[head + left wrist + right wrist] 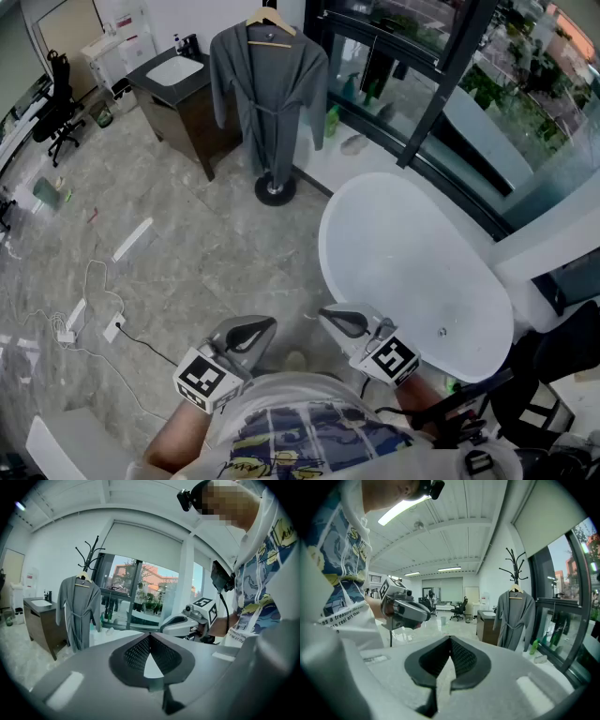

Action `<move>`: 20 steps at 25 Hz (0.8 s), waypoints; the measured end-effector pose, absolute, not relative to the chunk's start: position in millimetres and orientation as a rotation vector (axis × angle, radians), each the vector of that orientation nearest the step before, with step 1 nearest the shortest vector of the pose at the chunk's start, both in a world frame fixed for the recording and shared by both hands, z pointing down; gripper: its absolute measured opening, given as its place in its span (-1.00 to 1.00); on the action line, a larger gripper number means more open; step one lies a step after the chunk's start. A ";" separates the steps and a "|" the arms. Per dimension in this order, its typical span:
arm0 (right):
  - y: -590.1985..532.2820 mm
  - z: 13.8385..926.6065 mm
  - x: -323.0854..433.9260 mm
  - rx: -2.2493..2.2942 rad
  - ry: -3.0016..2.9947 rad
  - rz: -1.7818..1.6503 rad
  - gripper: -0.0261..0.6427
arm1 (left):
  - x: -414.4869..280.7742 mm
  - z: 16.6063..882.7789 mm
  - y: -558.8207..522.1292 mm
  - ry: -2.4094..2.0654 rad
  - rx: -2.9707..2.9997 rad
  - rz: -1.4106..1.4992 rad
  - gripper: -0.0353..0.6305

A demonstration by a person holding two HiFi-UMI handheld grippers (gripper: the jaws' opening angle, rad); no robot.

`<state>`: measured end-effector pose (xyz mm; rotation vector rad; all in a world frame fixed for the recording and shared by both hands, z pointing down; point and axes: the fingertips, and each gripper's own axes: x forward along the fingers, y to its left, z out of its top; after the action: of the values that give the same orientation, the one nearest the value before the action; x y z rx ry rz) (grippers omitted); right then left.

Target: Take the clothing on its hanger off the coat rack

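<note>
Bathroom corner of a large open room: marbled floor point(187, 253), a white bathtub point(412, 272) just right of the right jaws, tall windows beyond it. Well ahead of both jaws and far out of reach: a long grey robe point(267, 94) on a wooden hanger point(270, 21), hooked on the coat rack point(275, 189), belt tied at the waist, hem close to the rack's round foot. Dark vanity cabinet point(187, 112) just left of it.

Left gripper point(253, 328) and right gripper point(342, 322): jaws clenched tip to tip, nothing between them, side by side low in front of the body.

Probably soft, limp and fairly weighty for cloth; likely to swing, and to slide off the hanger's shoulders if tipped. Best taken by the hanger itself, stiff wood, at the neck under the hook, not by the fabric. Needs lifting up clear of the rack's prong before coming away. Worth steadying the hanging cloth with the other jaws. Rack slender, so liable to rock under a sideways pull.
</note>
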<state>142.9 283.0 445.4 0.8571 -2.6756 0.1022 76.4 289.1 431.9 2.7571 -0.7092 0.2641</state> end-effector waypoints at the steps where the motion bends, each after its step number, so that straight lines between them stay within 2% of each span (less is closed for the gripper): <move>1: 282.7 446.7 144.3 0.856 -2.679 0.105 -0.92 | 79.1 432.4 288.7 -0.710 2.757 0.262 -0.89; 8: 280.5 464.7 147.4 0.811 -2.686 0.157 -0.92 | 87.6 440.1 290.6 -0.723 2.732 0.311 -0.89; 18: 223.8 480.8 105.2 0.738 -2.672 0.146 -0.91 | 46.7 441.7 222.1 -0.755 2.709 0.251 -0.89; 20: 203.4 482.4 95.9 0.738 -2.653 0.135 -0.81 | 35.6 445.3 196.9 -0.745 2.709 0.239 -0.89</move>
<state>95.9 203.4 482.4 0.7377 -2.6533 0.1347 35.6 196.9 445.3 2.7095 -0.7450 0.2395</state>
